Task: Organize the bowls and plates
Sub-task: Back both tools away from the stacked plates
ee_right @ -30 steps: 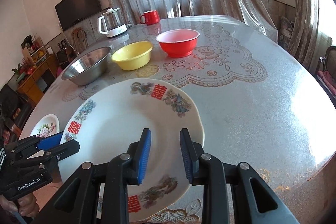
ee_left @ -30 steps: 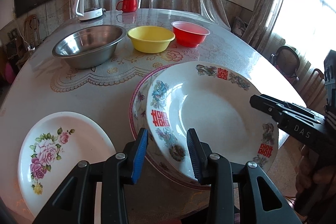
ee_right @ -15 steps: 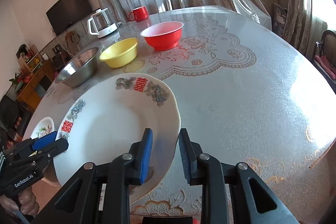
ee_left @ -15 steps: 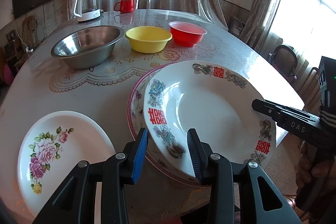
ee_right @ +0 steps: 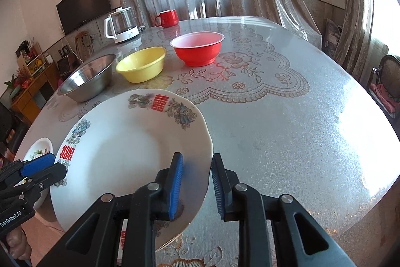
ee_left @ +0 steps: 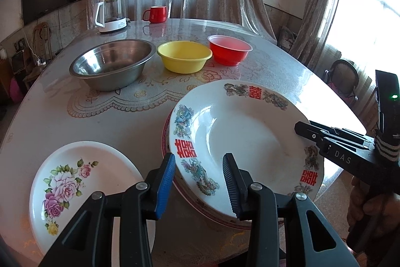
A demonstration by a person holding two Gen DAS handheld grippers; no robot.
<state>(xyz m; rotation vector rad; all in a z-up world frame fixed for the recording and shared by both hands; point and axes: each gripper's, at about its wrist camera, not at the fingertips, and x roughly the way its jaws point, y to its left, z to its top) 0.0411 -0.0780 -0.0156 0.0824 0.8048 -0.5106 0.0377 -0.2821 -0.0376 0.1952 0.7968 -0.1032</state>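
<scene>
Left gripper (ee_left: 198, 188) jaws wide open, straddling plate (ee_left: 245, 139) rim, lower centre. Right gripper (ee_right: 197, 185) jaws open too, plate edge between, not clamped. Bowls (ee_left: 184, 55) upper centre on desk (ee_right: 287, 121).

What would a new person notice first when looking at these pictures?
The big white plate with red characters fills the near middle, lying on a pink-rimmed plate, with the left tool and right tool straddling its opposite rims. Behind it, a steel bowl, a yellow bowl and a red bowl stand in a row, and a rose plate lies near left.
</scene>
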